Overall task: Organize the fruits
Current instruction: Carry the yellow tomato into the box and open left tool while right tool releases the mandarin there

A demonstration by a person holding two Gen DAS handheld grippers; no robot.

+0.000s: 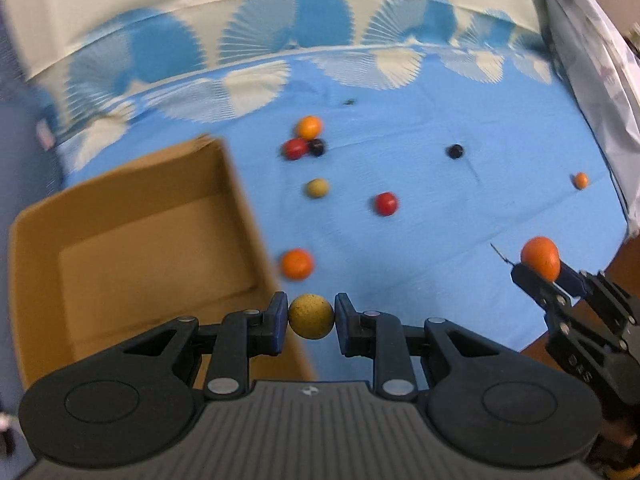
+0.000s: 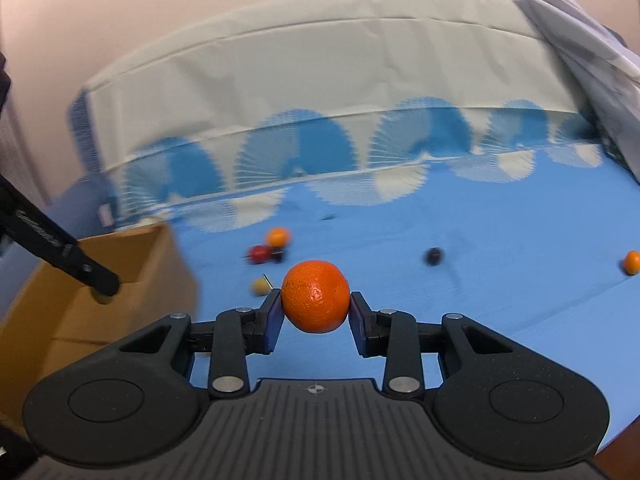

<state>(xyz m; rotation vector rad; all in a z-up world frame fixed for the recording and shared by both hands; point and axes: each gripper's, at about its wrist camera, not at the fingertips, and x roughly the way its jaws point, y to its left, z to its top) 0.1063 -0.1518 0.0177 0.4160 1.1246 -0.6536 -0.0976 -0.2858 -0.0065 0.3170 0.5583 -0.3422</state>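
Note:
My left gripper (image 1: pixel 311 316) is shut on a small yellow speckled fruit (image 1: pixel 311 315), held above the right edge of an open cardboard box (image 1: pixel 132 256). My right gripper (image 2: pixel 316 304) is shut on an orange mandarin (image 2: pixel 315 296), held above the blue cloth; it also shows at the right of the left wrist view (image 1: pixel 540 258). Loose fruits lie on the cloth: an orange one (image 1: pixel 297 264) by the box, a red one (image 1: pixel 386 204), a yellow one (image 1: pixel 318 188), a cluster of orange, red and dark fruits (image 1: pixel 304 140), a dark one (image 1: pixel 455 151) and a small orange one (image 1: pixel 581 180).
The blue patterned cloth (image 1: pixel 460 240) covers the surface, with a raised white-and-blue fold (image 2: pixel 320 100) at the back. Crumpled pale fabric (image 1: pixel 592 60) lies at the right. The box (image 2: pixel 80 300) sits at the left; the left gripper's finger (image 2: pixel 60 248) reaches over it.

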